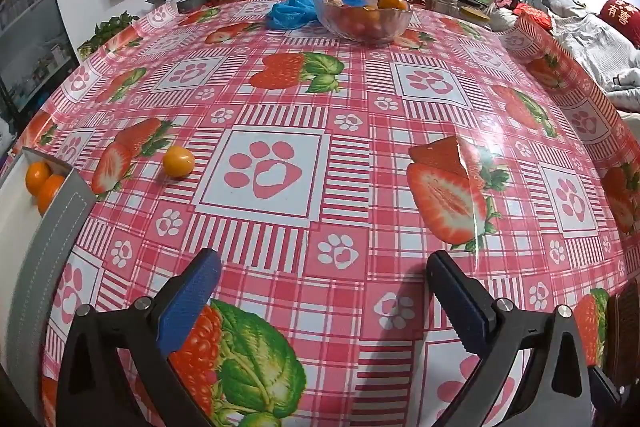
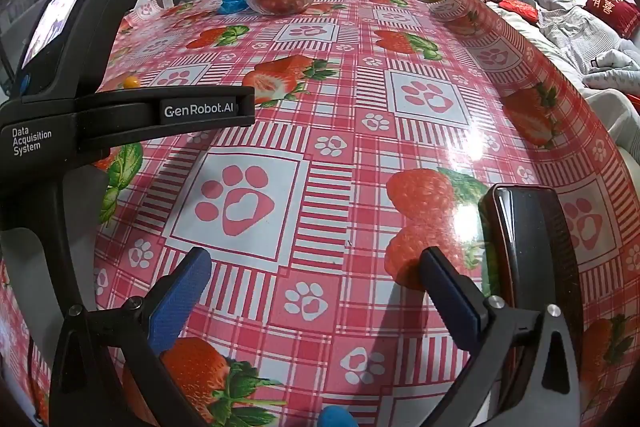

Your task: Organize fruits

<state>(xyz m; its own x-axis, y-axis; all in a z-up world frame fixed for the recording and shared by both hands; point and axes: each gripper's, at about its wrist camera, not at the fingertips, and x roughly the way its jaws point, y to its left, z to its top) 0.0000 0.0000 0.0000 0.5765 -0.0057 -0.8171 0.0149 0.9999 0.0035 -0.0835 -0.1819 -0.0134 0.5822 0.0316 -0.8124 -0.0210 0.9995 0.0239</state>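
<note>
We are holding both grippers tilted down over a table [image 1: 360, 99] covered in a pink checked cloth printed with strawberries and paw marks; the left gripper [image 1: 324, 275] is standing with its blue-padded jaws spread wide and nothing between them, and the right gripper [image 2: 316, 267] is hanging the same way, wide apart and empty. Just past the left gripper, to its left, we are seeing a grey box [image 1: 44, 227] at the table's edge with two oranges [image 1: 42, 183] lying inside against its wall. A little farther on, a small yellow-orange fruit [image 1: 179, 161] is sitting loose on the cloth, round and glossy, apart from the box. At the far side a clear glass bowl [image 1: 362, 17] is holding more orange fruit, with a blue plastic bag [image 1: 290, 11] touching its left side. Only the right wrist view is showing the left gripper's black body from the side, and a dark shiny phone-like thing [image 2: 528, 239] lying just beside the right jaw; the loose fruit is appearing there tiny, behind that black body; the box is showing in the left view alone
</note>
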